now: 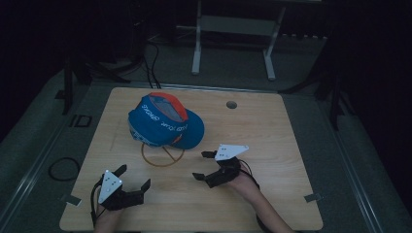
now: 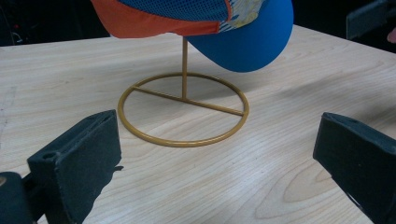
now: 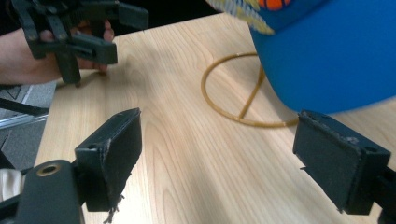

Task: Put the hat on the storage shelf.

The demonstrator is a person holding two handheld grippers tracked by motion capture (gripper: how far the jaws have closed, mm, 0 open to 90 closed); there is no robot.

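A blue cap (image 1: 165, 121) with an orange panel and white lettering rests on a thin gold wire stand (image 1: 163, 158) at the table's centre-left. In the left gripper view the stand's ring base (image 2: 182, 140) and upright post lie just ahead of my left gripper (image 2: 215, 144), and the cap (image 2: 243, 42) hangs above. My left gripper (image 1: 132, 177) is open near the front-left edge and holds nothing. To the right of the stand my right gripper (image 1: 203, 165) is open and empty. Its own view has my right gripper (image 3: 219, 144) facing the brim (image 3: 327, 56) and ring (image 3: 224, 109).
The wooden table (image 1: 272, 136) has a small round hole (image 1: 231, 104) near its far edge. A black cable loop (image 1: 63, 169) lies on the floor at left. A white metal frame (image 1: 233, 43) stands beyond the table. The room around is dark.
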